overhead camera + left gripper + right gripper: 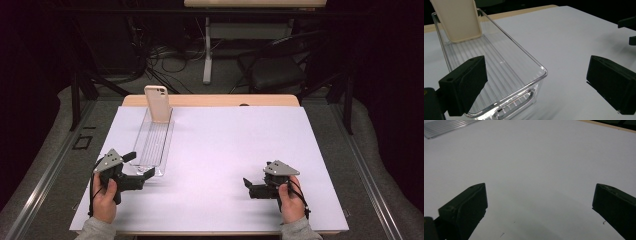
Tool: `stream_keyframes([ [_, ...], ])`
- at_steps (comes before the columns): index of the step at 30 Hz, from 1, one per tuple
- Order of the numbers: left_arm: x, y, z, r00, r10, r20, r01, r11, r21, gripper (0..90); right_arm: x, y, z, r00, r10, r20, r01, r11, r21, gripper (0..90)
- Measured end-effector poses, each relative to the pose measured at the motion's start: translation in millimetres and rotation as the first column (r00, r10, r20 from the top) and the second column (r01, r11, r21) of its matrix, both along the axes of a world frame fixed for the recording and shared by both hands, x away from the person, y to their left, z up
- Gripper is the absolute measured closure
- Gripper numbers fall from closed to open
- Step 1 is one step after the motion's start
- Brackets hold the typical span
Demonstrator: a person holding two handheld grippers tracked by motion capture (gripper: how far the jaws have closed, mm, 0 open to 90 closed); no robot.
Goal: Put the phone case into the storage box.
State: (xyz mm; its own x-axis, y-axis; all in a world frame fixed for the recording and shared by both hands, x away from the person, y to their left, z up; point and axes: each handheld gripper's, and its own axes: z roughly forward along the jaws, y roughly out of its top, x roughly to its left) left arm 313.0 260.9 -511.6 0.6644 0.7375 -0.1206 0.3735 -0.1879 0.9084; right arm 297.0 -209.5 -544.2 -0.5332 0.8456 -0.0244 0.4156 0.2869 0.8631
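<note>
My desk point(235, 150) is covered by a white sheet, with a strip of wood showing along its far edge. On its left side lies a long clear tray point(152, 142) with a ribbed floor, running away from me. A beige phone case point(158, 104) stands tilted at the tray's far end, leaning against the end wall, its foot on the ribs.

My left gripper point(135, 170) sits at the tray's near end. Its jaws are spread wide, holding nothing: in the left gripper view one jaw is over the tray's near left corner and the other is out over bare sheet to the right of the tray point(499, 72).

My right gripper point(252, 186) is well apart from the tray, near the desk's front right, jaws wide too, over bare sheet.
</note>
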Motion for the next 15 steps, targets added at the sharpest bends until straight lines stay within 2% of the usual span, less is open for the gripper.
stream_keyframes([
  [15, 2.1, 3.2, -1.8, 0.9999, 0.011, -0.011, -0.011, 0.9999, -0.007, 3.1, 0.0, 0.4, -1.3, 1.0, 0.003, -0.007, -0.003, 1.0, -0.007, 0.0],
])
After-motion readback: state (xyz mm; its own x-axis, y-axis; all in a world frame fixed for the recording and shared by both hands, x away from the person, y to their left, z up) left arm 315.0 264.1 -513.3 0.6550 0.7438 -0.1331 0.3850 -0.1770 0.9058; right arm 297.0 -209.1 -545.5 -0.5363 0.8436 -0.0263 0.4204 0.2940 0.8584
